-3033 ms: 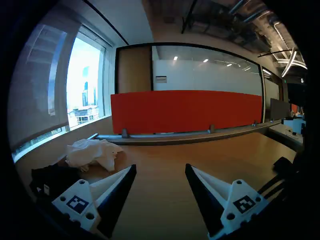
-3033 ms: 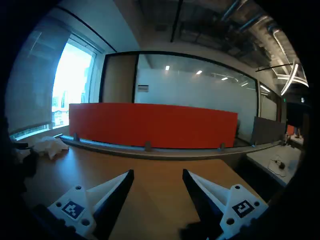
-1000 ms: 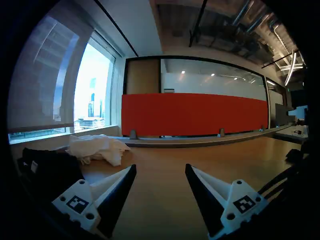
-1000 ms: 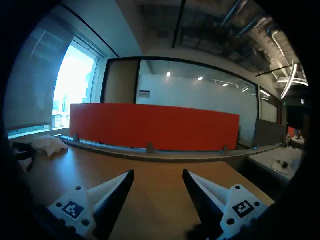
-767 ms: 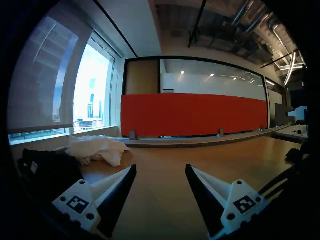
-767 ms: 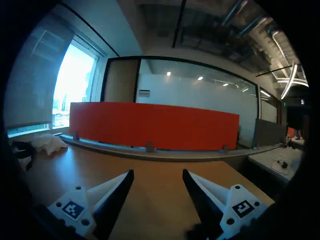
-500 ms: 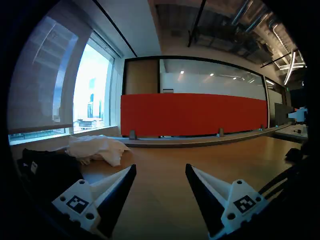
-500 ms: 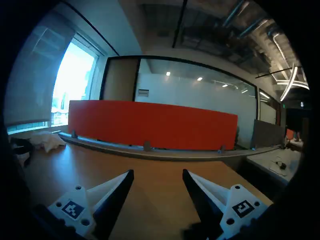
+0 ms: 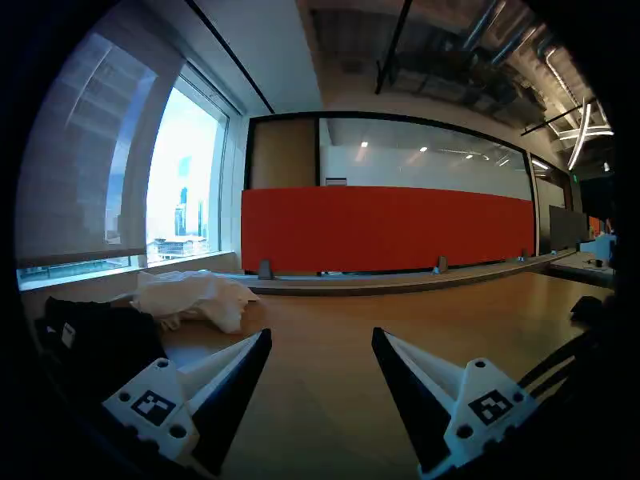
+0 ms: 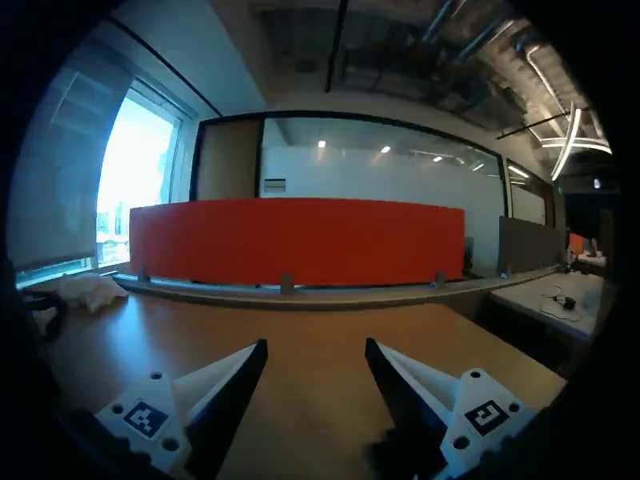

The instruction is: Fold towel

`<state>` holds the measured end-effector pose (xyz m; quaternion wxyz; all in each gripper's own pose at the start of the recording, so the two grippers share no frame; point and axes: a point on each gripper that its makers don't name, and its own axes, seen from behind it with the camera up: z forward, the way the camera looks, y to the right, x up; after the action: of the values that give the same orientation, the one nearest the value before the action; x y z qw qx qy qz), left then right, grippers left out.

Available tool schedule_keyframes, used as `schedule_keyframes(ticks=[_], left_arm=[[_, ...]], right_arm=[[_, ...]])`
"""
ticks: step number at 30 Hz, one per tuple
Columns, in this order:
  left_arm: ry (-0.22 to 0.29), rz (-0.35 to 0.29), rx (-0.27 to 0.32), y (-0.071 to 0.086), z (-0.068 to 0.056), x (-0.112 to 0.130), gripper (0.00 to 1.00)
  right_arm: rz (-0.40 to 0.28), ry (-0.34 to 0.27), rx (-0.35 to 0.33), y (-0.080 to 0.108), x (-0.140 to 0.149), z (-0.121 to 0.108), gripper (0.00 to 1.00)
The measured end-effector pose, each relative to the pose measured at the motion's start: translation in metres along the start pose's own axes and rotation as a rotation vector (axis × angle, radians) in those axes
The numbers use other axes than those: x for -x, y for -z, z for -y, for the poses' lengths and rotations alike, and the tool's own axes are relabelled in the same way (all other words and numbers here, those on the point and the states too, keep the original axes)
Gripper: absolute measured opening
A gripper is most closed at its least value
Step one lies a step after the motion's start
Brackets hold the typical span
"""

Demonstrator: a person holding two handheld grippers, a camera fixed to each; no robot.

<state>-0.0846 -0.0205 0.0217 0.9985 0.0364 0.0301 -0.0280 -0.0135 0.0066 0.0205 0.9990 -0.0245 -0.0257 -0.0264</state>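
A crumpled white towel (image 9: 192,296) lies on the wooden desk (image 9: 336,336) at the far left, well ahead and to the left of my left gripper (image 9: 320,340), which is open and holds nothing. In the right gripper view the same towel (image 10: 90,290) shows small at the far left edge. My right gripper (image 10: 314,346) hangs open over bare desk (image 10: 320,328), far from the towel.
A black object (image 9: 96,340) sits at the left, just in front of the towel. A red divider panel (image 9: 384,228) on a grey rail runs along the desk's back edge. Dark cables (image 9: 568,360) lie at the right. Another desk (image 10: 552,300) stands to the right.
Over three seconds both grippers dropped lower, close to desk level. In the last half second the right gripper view turned slightly. Both grippers stayed open.
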Motion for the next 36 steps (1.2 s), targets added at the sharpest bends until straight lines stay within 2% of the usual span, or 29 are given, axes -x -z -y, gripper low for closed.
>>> schedule_keyframes(ticks=[15,29,36], left_arm=[[0.000,0.000,0.000,0.000,0.000,0.000,0.93],[0.000,0.000,0.000,0.000,-0.001,0.000,0.93],[-0.001,0.000,0.000,0.000,0.000,0.001,0.93]], right_arm=[[-0.005,0.044,-0.021,0.004,0.044,-0.001,0.95],[-0.024,0.023,-0.026,0.001,0.051,-0.002,0.96],[-0.028,-0.007,-0.014,0.001,0.049,-0.009,0.96]])
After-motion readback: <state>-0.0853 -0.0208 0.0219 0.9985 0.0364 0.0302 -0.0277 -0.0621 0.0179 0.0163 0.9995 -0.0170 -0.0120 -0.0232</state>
